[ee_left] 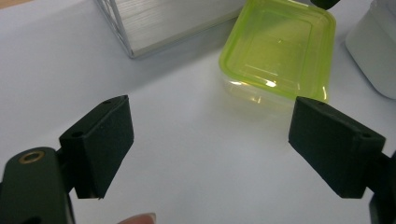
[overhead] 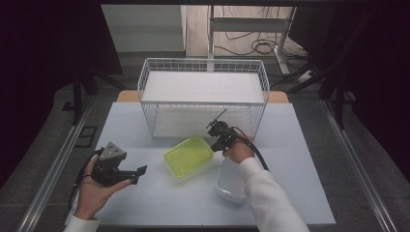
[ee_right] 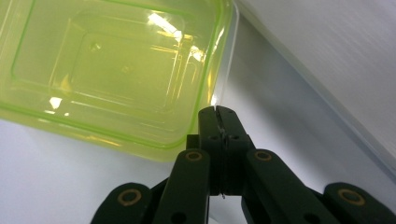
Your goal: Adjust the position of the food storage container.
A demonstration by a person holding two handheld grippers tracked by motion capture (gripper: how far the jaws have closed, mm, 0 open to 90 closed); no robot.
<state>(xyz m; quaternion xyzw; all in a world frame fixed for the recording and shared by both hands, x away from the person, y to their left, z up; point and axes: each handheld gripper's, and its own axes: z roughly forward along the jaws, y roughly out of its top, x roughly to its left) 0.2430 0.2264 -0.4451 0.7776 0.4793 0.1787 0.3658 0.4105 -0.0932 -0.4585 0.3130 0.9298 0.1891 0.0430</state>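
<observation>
A translucent yellow-green container (overhead: 188,155) lies on the pale table, just in front of a white wire basket (overhead: 203,92). My right gripper (overhead: 214,145) is at its right corner. In the right gripper view the jaws (ee_right: 217,112) are pressed together with their tips against the container's rim (ee_right: 205,84); whether the thin lip is pinched between them I cannot tell. My left gripper (overhead: 139,174) rests at the table's left front, held by a hand. Its fingers (ee_left: 100,140) stand wide apart with only bare table between them, and the green container (ee_left: 280,46) lies ahead of them.
A white tub (overhead: 231,181) sits to the right of the green container, partly under the right sleeve; it also appears in the left gripper view (ee_left: 373,46). The basket's wire front (ee_left: 163,23) stands close behind the containers. The table's front edge (overhead: 193,224) is near the hands.
</observation>
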